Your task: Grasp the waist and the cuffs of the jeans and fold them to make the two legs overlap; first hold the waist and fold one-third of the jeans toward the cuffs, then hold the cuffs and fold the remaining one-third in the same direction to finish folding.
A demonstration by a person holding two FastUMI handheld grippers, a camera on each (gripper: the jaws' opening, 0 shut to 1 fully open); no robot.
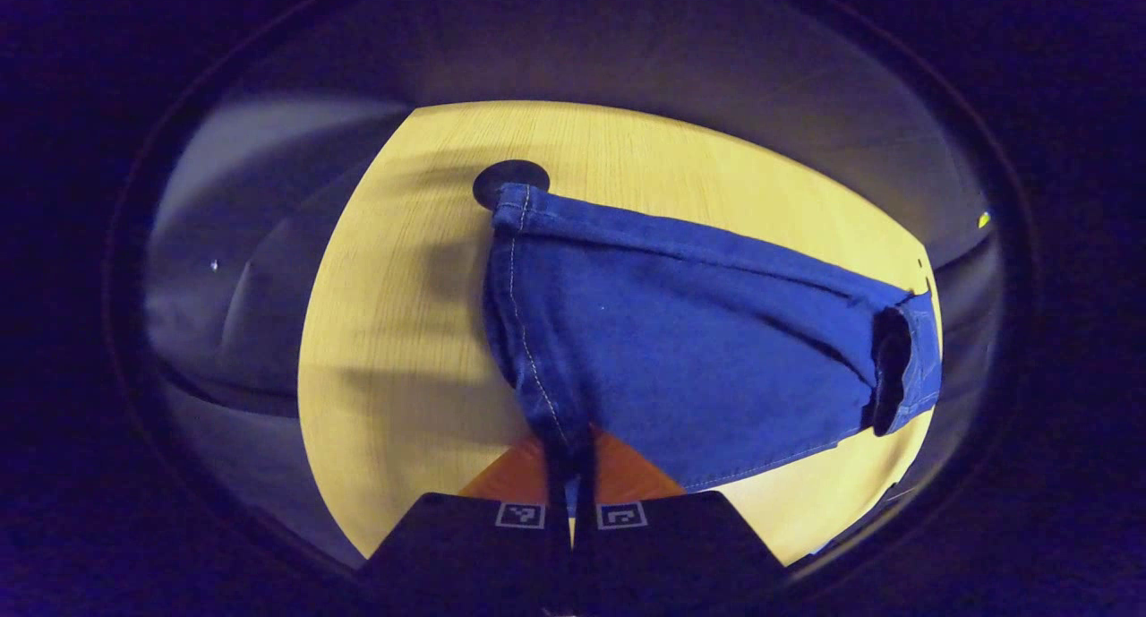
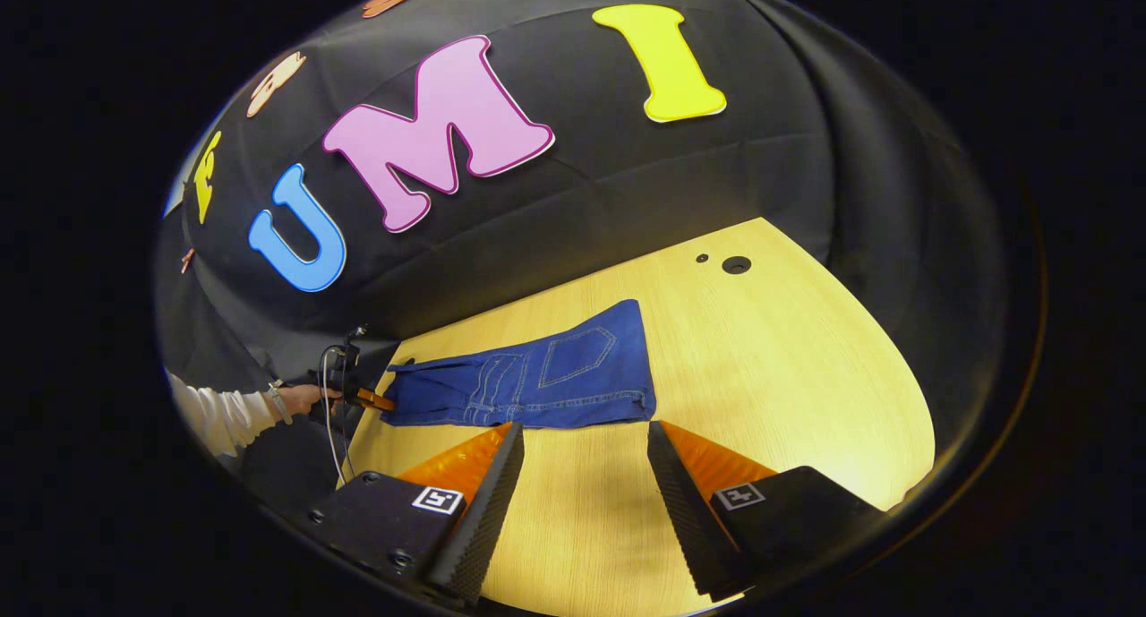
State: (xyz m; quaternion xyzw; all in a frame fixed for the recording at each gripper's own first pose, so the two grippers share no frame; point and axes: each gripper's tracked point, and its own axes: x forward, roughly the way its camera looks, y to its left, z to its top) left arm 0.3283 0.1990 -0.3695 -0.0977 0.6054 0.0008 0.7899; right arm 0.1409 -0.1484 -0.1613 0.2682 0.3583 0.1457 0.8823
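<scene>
The wooden table carried the jeans, lying flat near its far side with the back pocket up and the legs apparently already overlapped. The left gripper was clamped on a pinch of denim at one end, probably the cuffs; in the right gripper view a hand held it there. The right gripper stood open and empty, just short of the jeans. Next, I judged, it needed to take the waist for the first third-fold.
</scene>
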